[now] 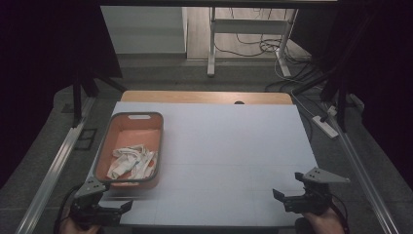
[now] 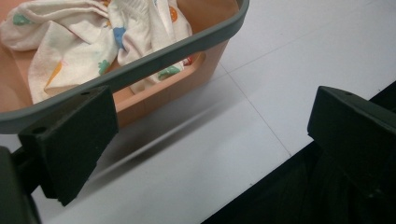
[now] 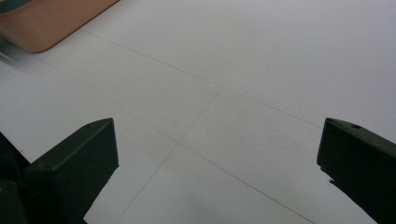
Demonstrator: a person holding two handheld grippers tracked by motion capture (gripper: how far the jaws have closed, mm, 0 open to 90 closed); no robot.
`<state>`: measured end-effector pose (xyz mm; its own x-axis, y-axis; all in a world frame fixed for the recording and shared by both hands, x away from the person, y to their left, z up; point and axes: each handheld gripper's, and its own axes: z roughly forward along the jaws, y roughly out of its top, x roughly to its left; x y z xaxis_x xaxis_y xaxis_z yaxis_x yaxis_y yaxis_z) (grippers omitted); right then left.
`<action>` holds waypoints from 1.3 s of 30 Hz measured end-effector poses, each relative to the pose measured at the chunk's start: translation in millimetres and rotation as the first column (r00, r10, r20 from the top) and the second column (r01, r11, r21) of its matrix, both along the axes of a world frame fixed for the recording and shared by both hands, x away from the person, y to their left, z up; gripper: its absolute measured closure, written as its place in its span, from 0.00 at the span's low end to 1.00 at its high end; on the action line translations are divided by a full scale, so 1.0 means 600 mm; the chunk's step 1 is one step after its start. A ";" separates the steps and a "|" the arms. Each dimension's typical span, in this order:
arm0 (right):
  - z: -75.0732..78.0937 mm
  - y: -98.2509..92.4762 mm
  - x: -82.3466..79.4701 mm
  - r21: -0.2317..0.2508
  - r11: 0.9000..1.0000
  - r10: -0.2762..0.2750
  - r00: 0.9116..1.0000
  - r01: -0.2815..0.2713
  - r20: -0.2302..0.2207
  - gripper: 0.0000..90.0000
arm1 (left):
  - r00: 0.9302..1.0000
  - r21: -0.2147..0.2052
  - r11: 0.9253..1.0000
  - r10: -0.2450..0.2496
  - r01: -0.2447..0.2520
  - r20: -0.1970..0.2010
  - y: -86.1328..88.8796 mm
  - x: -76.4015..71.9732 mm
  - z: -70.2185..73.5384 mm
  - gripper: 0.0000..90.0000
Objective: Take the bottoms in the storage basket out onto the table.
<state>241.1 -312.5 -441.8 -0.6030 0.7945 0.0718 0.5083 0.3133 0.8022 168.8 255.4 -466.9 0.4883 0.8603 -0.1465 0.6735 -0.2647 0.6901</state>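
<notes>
On a white table (image 1: pixel 229 146), an orange basket (image 1: pixel 129 127) with a grey rim sits toward the left side, its long axis running away from the person. Crumpled inside it, at the nearer end, lies a pale cloth (image 1: pixel 132 162) printed with small coloured shapes (orange, blue and green show in the left gripper view). That view catches the basket (image 2: pixel 187 77) from just outside its near corner, with the cloth (image 2: pixel 93 37) heaped against the wall and touching the rim.

At the bottom left of the high view, the left gripper (image 1: pixel 117 207) hangs at the table's near edge, just beside the basket's near end, held in a hand that enters from below. Its jaws stand wide apart and grip nothing; in its own view (image 2: pixel 205 135) one jaw overlaps the basket's rim while the other lies out over the dark edge of the table, with bare tabletop between them.

Across the table, at the bottom right, the right gripper (image 1: pixel 285 195) sits low over the near edge, well apart from the basket, its grey three-cornered plate on top. Its jaws too are spread wide and empty; its own view (image 3: pixel 217 154) looks over plain white tabletop crossed by faint seams, with a corner of the basket (image 3: pixel 51 23) at the upper left.

Beyond the table, grey floor, a desk frame and loose cables lie in dim light.
</notes>
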 end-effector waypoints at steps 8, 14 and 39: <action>-0.001 -0.003 0.003 0.021 1.000 0.003 1.000 -0.002 -0.022 0.00 | 1.000 -0.056 0.998 0.001 -0.001 -0.008 0.010 0.001 0.000 0.01; -0.002 0.008 0.002 -0.034 0.999 0.031 0.999 -0.032 -0.020 0.00 | 1.000 -0.071 0.997 -0.003 0.002 -0.013 0.012 0.003 0.000 0.01; -0.005 0.014 0.006 -0.067 0.996 0.053 0.997 -0.056 -0.050 0.00 | 0.997 -0.068 0.995 -0.066 0.069 0.038 0.012 0.018 0.019 0.01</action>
